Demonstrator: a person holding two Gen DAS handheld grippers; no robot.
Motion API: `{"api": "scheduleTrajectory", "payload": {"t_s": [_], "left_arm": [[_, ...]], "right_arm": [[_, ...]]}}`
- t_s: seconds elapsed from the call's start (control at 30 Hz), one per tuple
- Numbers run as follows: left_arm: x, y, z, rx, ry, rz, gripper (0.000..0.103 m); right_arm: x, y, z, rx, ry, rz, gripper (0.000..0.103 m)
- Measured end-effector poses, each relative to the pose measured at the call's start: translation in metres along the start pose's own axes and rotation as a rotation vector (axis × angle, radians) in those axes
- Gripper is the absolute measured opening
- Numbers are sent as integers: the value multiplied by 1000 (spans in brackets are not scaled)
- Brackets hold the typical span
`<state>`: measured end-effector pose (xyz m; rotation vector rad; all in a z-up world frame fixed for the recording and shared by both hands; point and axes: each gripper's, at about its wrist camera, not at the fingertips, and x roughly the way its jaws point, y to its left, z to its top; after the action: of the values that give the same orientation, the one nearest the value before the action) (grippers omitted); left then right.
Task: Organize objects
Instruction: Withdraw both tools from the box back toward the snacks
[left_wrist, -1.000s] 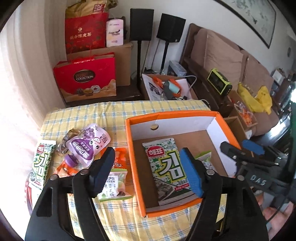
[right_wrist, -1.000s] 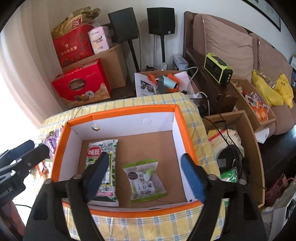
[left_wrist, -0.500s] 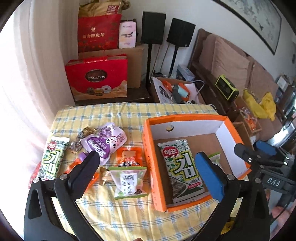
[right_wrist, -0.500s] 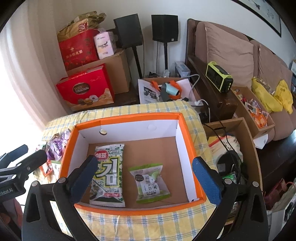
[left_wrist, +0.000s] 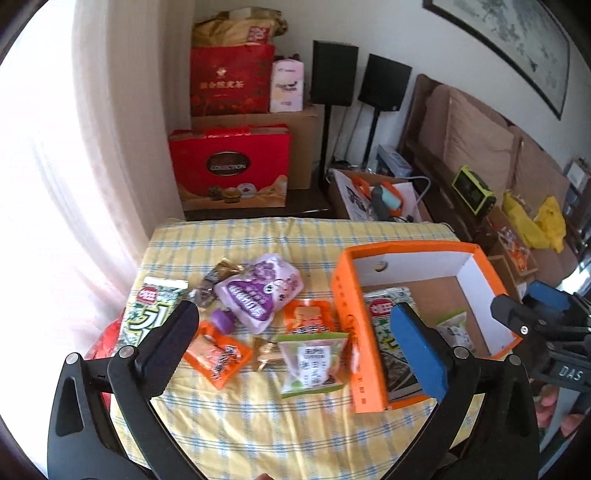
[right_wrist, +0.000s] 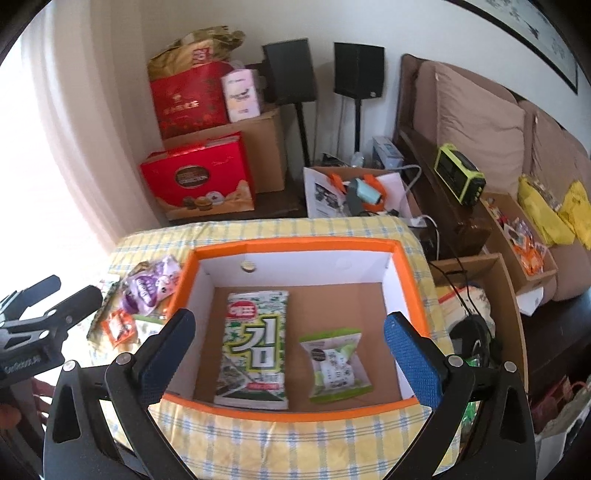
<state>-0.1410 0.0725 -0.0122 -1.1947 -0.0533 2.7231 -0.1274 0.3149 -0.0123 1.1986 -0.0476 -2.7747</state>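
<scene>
An orange-rimmed cardboard box (right_wrist: 295, 245) stands on the yellow checked tablecloth (left_wrist: 258, 424). Inside it lie a green seaweed packet (right_wrist: 255, 350) and a small green snack bag (right_wrist: 334, 363). My right gripper (right_wrist: 288, 354) hovers open above the box's near edge, nothing between its fingers. My left gripper (left_wrist: 295, 347) is open above the loose snacks left of the box (left_wrist: 347, 325): another green snack bag (left_wrist: 312, 363), two orange packets (left_wrist: 218, 356) (left_wrist: 308, 317), a purple pouch (left_wrist: 258, 291) and a second seaweed packet (left_wrist: 147, 314).
Red gift boxes (left_wrist: 231, 171) and cardboard cartons stand on the floor beyond the table, with two black speakers (left_wrist: 334, 77) and an open box of tools (left_wrist: 376, 195). A brown sofa (right_wrist: 480, 122) and open cartons (right_wrist: 480, 317) fill the right side.
Both grippers opened wider and drew back from the box. The left one swung left, so the loose snacks beside the box now fill its view.
</scene>
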Motion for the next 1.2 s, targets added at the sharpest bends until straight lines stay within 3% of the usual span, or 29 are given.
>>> {"api": "scheduleTrajectory", "payload": {"t_s": [0.13,0.67,0.9,1.07,1.2], "left_arm": [[2,24,-1,-32,18,8,103],[22,112,-15,-67,100,177,103],[41,154,-25,-131,154,188,103],[53,173,-32,-175,191,164,103],[66,179,-35,-178,222,154,103]], "right_arm": [[1,16,-1,-29,6,16,103],[21,78,-5,-101,54,122,103],[33,109,-1,-155,82,188,102],[47,131,1,-189,159,233,94],[58,146,-2,-210,192,241,78]]}}
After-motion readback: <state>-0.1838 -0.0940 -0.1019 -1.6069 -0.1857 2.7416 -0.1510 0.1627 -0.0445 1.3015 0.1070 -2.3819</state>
